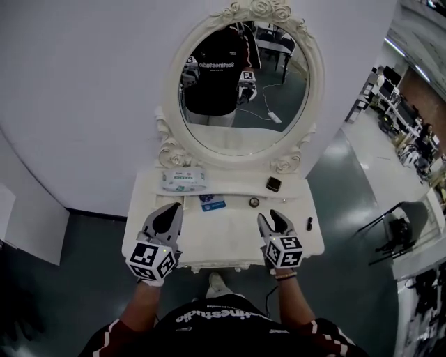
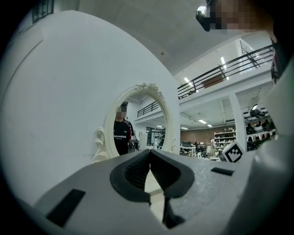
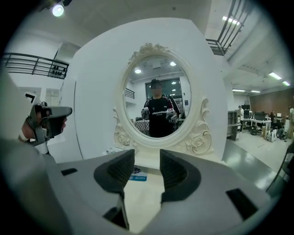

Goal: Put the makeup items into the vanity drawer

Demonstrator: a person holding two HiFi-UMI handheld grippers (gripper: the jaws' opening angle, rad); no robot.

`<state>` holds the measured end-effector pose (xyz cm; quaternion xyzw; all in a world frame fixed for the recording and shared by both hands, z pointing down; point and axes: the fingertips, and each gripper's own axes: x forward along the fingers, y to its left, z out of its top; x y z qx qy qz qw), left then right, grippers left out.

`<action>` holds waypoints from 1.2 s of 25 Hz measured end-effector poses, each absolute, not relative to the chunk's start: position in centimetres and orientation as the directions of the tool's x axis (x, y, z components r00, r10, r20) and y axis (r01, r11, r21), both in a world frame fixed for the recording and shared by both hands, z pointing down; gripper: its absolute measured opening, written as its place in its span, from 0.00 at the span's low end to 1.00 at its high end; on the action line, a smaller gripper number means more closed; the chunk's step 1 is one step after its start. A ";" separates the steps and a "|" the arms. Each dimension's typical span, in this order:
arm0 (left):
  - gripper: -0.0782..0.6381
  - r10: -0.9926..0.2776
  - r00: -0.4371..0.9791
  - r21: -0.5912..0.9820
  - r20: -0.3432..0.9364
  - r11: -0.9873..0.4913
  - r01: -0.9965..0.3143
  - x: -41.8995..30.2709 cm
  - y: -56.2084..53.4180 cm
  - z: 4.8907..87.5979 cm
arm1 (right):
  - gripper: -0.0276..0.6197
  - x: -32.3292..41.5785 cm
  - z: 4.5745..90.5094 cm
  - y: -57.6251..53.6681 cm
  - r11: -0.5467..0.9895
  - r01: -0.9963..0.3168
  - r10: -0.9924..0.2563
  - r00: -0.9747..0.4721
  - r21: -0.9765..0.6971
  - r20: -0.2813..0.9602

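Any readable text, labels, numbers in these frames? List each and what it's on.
"...linestudio" (leading letters unclear): white print on the person's black shirt, also seen reflected in the oval white-framed mirror.
White wipes pack on the vanity top: has print, too small to read.
Small blue packet in front of it: has print, too blurred to read.
No numbers or signs legible anywhere else.

left claw (image 1: pixel 177 208) pinched together, right claw (image 1: pixel 270 216) parted
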<state>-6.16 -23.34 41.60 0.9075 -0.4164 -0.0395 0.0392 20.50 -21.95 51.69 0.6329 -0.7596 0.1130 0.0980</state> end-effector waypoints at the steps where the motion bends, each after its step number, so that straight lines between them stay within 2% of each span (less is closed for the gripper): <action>1: 0.12 -0.760 0.649 0.101 -0.043 -0.649 -0.754 -6.5 -23.0 41.4 | 0.31 20.3 51.0 -21.6 0.171 -0.984 -0.945 -0.178 -0.050 0.273; 12: 0.12 -0.761 0.643 0.091 -0.089 -0.649 -0.756 -8.5 -21.4 39.1 | 0.23 18.4 41.7 -18.0 0.169 -0.985 -0.984 -0.171 -0.039 0.057; 18: 0.12 -0.756 0.645 0.070 -0.108 -0.654 -0.754 -8.6 -21.2 38.0 | 0.21 18.0 38.9 -16.9 0.158 -0.987 -0.987 -0.158 -0.013 0.002; 30: 0.12 -0.776 0.620 0.061 -0.113 -0.629 -0.775 -9.5 -21.0 37.4 | 0.05 18.7 37.4 -16.1 0.108 -0.994 -0.994 -0.108 -0.006 -0.021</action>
